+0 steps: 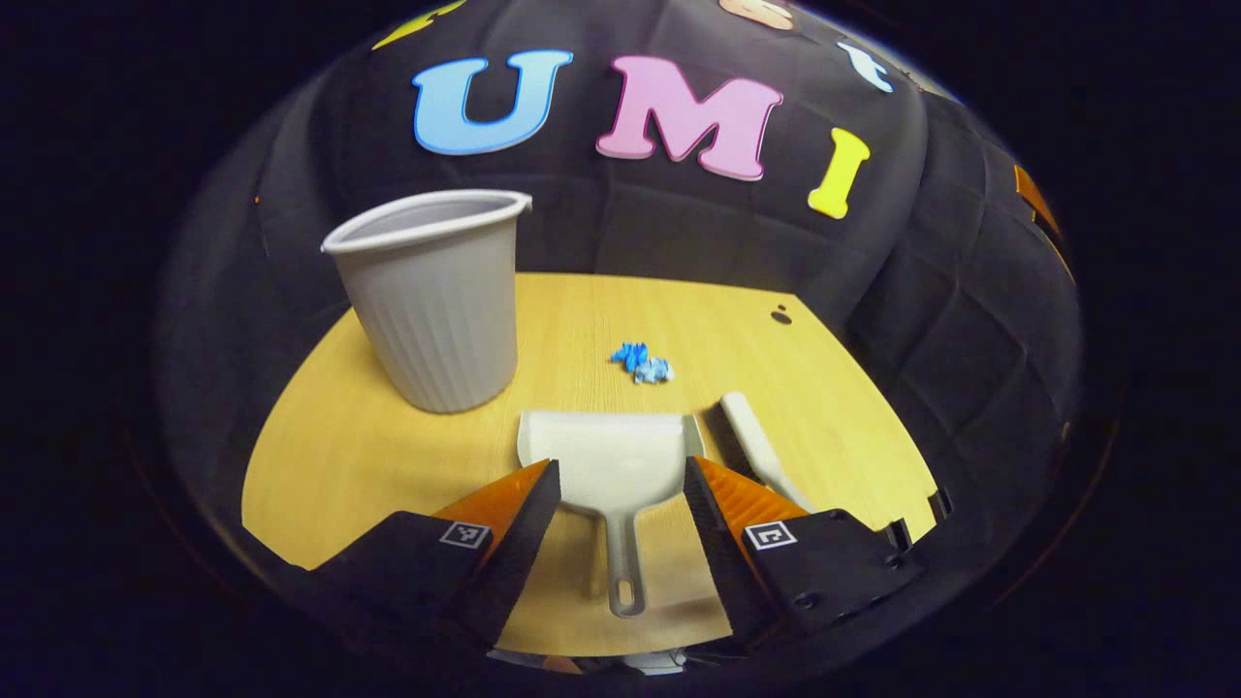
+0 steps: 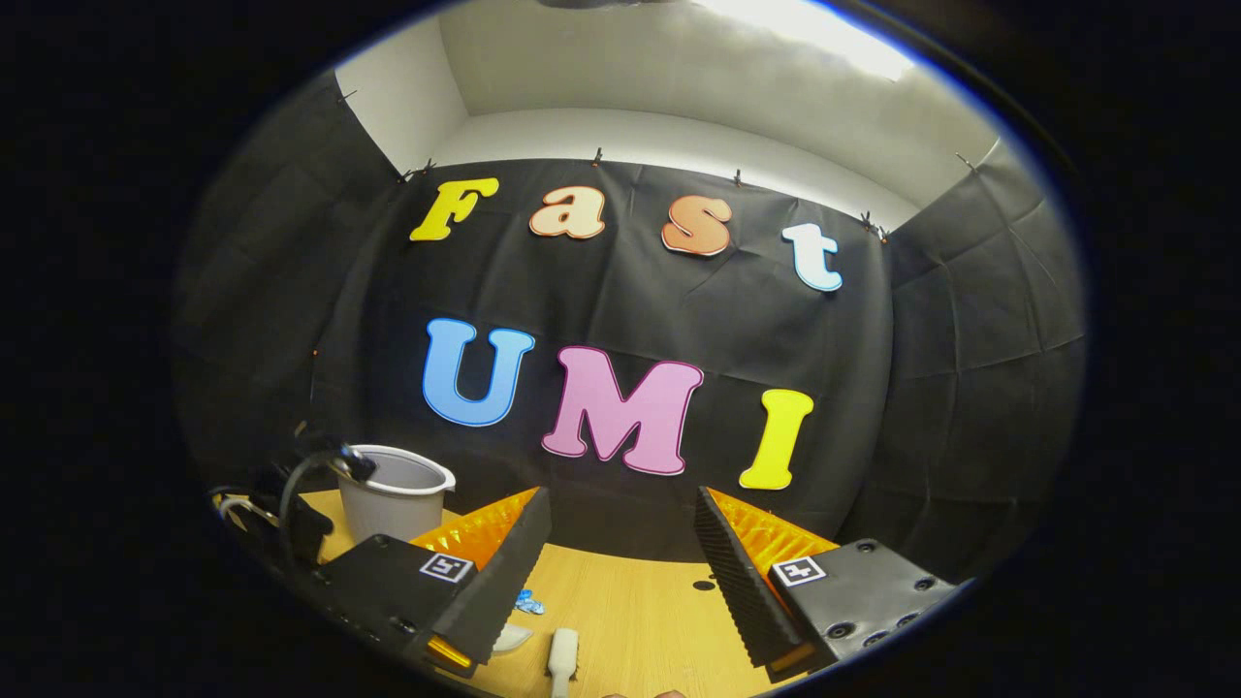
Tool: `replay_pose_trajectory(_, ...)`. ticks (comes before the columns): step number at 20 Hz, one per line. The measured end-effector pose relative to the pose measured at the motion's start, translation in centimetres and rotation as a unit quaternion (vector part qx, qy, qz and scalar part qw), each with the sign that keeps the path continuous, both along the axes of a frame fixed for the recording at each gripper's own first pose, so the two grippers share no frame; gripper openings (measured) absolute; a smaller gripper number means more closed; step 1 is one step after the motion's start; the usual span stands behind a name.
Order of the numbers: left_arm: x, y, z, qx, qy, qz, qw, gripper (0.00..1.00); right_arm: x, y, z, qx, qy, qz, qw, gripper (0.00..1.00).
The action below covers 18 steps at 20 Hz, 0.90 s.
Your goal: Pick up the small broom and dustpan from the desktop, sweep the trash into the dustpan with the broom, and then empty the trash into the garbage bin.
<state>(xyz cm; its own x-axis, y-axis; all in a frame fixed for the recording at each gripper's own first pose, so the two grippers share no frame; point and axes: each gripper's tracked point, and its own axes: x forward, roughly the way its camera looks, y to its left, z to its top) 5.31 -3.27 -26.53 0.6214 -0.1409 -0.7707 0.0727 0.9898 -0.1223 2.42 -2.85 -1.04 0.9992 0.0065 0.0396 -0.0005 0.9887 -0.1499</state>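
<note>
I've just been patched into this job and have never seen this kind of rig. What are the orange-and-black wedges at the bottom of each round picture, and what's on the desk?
Those wedges are gripper fingers. A person holds one two-finger gripper in each hand, and a fisheye camera rides on each, looking forward along its fingers. In the left gripper view, the left gripper is open above the handle of the pale grey plastic dustpan. On the light wooden desktop also lie the small white broom, the blue crumpled trash and the ribbed grey garbage bin. In the right gripper view, the right gripper is open and holds nothing.
</note>
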Motion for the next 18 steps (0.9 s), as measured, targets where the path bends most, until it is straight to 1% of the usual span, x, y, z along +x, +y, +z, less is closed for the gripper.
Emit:
replay_pose_trajectory(2,-0.5,-0.1,-2.4,0.000,0.046,0.006,0.999,0.78,-0.2,-0.7,-0.9,0.001,0.007,-0.007,1.000,0.96)
replay_pose_trajectory(5,-0.7,0.2,-5.8,0.014,0.106,0.001,0.994,0.78,-0.7,-1.9,-2.0,0.001,0.017,-0.017,1.000,0.95)
replay_pose_trajectory(7,-0.6,0.3,-7.3,0.026,0.139,-0.001,0.990,0.78,-0.8,-2.7,-2.7,0.006,0.023,-0.021,0.999,0.96)
replay_pose_trajectory(10,-0.1,0.2,-9.5,0.040,0.190,-0.003,0.981,0.79,-0.9,-4.6,-3.8,0.011,0.033,-0.039,0.999,0.95)
replay_pose_trajectory(11,0.0,0.2,-10.2,0.047,0.210,-0.005,0.977,0.75,-0.9,-5.0,-4.3,0.019,0.041,-0.043,0.998,0.94)
replay_pose_trajectory(12,0.3,0.1,-10.8,0.052,0.224,-0.010,0.973,0.82,-1.0,-5.2,-5.0,0.028,0.053,-0.046,0.997,0.96)
replay_pose_trajectory(13,0.5,0.2,-11.3,0.059,0.241,-0.007,0.969,0.79,-1.2,-5.4,-5.9,0.037,0.069,-0.050,0.996,0.96)
replay_pose_trajectory(15,1.0,-0.1,-11.9,0.062,0.265,0.005,0.962,0.79,-1.6,-5.1,-7.2,0.052,0.094,-0.050,0.993,0.96)
replay_pose_trajectory(17,1.4,-0.3,-12.2,0.069,0.277,0.011,0.958,0.73,-1.8,-4.8,-7.5,0.059,0.102,-0.045,0.992,0.96)
replay_pose_trajectory(18,1.8,-0.3,-12.3,0.076,0.280,0.012,0.957,0.74,-1.6,-4.5,-7.6,0.060,0.103,-0.041,0.992,0.96)
